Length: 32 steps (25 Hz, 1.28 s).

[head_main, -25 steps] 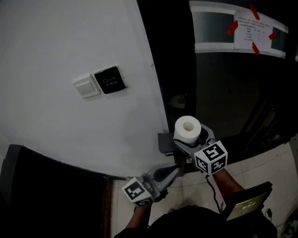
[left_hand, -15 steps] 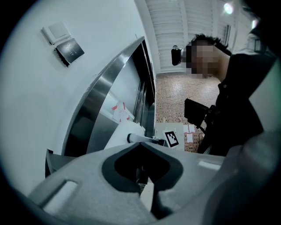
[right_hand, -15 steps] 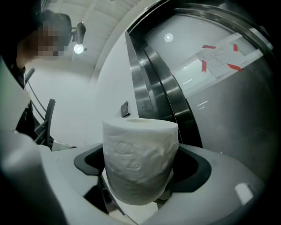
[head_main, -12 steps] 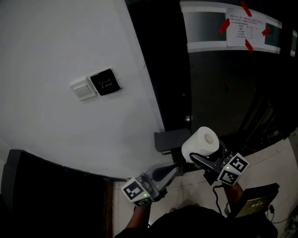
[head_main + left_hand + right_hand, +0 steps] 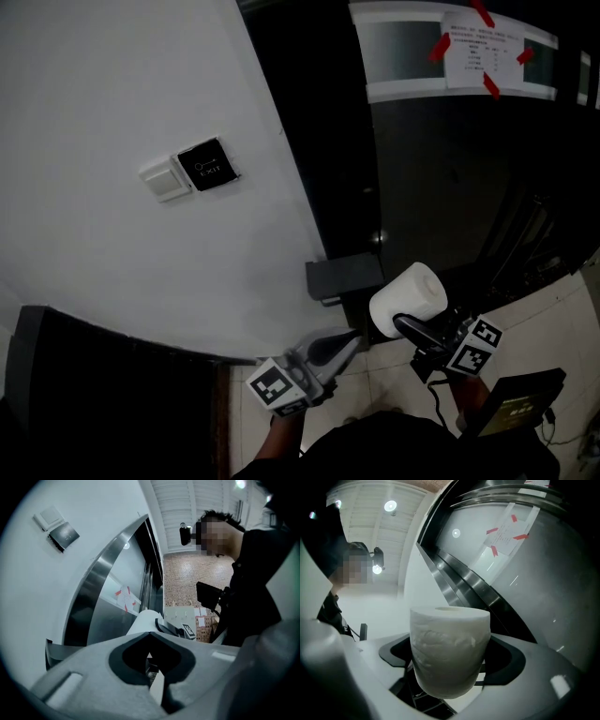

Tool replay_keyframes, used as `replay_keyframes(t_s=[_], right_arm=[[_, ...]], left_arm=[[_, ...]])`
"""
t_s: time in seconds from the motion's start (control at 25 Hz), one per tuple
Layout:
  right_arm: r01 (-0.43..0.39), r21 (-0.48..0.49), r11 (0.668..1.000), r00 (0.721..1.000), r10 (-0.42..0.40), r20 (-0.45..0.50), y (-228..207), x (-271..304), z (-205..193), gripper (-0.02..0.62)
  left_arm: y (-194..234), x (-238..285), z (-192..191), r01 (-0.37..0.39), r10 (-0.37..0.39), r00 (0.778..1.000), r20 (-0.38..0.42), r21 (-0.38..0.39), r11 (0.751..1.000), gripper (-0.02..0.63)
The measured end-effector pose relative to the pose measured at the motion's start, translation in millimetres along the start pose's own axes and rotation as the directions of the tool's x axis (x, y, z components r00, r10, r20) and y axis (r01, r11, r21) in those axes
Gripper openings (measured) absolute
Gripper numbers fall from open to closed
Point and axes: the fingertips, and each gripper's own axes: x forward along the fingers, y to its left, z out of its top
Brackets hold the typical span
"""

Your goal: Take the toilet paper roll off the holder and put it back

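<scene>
- Right gripper (image 5: 417,326): jaws wide, clamped on the toilet paper roll (image 5: 409,296) across its curved side. In the right gripper view the roll fills the gap, its core end above the jaws and its lower end hanging below them.
- The roll is in the air and clear of the holder (image 5: 339,279). The holder is a dark grey box on the wall, ahead of this gripper and off to its left, near but not touching.
- Left gripper (image 5: 343,345): jaw tips together, nothing between them. It sits just to the right gripper's left, with its nose under the holder.

Risks, as I judge them:
- The paper is soft. Too hard a squeeze could dent the roll, and too light a one could let it slide down out of the jaws onto the tiled floor (image 5: 562,314).
- The roll sits tilted in the head view. If it goes back at that angle, its edge may catch the holder's rim and tip off.
- The idle left gripper lies close to the return path, so the two could knock together.
- The light is dim and the holder dark, so the landing spot is easy to misjudge.
- I cannot make out whether a loose tail hangs. One could snag.
</scene>
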Motion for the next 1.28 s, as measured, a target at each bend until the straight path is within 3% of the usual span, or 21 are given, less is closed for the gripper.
replay_keyframes(t_s=[0.4, 1.0, 1.28], right_arm=[[-0.003, -0.005, 1.000, 1.000, 0.003, 0.002, 8, -2, -5, 0.449], [0.003, -0.011, 1.000, 1.000, -0.003, -0.011, 9, 0, -7, 0.449], [0.066, 0.043, 0.997, 0.997, -0.068, 0.040, -21, -12, 4, 0.449]], left_arm=[[-4, -3, 3, 0.020, -0.019, 0.999, 0.038, -0.021, 1.000, 0.001], [-2, -4, 4, 0.014, -0.014, 1.000, 0.021, -0.028, 1.000, 0.002], [-1, -4, 3, 0.020, -0.019, 0.999, 0.027, -0.039, 0.999, 0.002]])
